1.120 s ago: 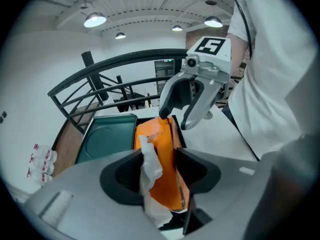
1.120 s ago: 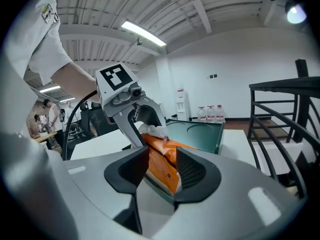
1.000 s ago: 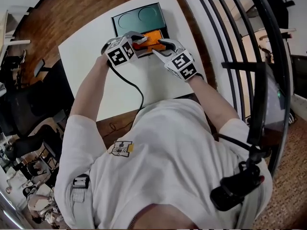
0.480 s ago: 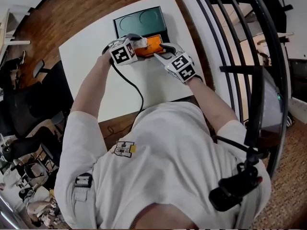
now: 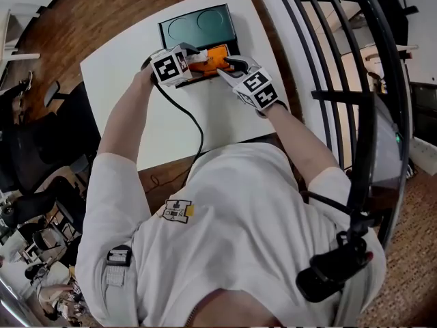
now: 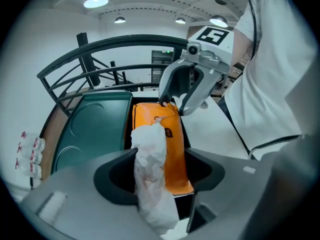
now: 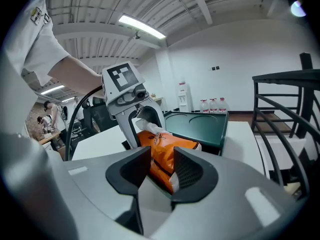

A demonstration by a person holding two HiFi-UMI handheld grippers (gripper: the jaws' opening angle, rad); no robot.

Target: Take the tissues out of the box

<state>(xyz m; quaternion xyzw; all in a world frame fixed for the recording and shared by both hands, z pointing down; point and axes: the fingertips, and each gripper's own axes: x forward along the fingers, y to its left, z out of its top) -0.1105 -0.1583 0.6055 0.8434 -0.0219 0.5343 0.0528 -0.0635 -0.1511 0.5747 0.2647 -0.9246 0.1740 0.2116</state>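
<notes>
tissue (image 6: 149, 154) apparently sticking from orange pack (image 6: 172, 126)

The tissue pack (image 5: 217, 58) is bright orange with small dark print — the crumpled tissue (image 6: 149, 151) is white. The tray (image 5: 198, 24) is dark green, the counter (image 5: 130, 101) plain white — the floor (image 5: 102, 12) brown wood grain.

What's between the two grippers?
The orange tissue pack, in the head view. Jaws are closing: left gripper round a white tissue, right gripper round the pack.
</notes>
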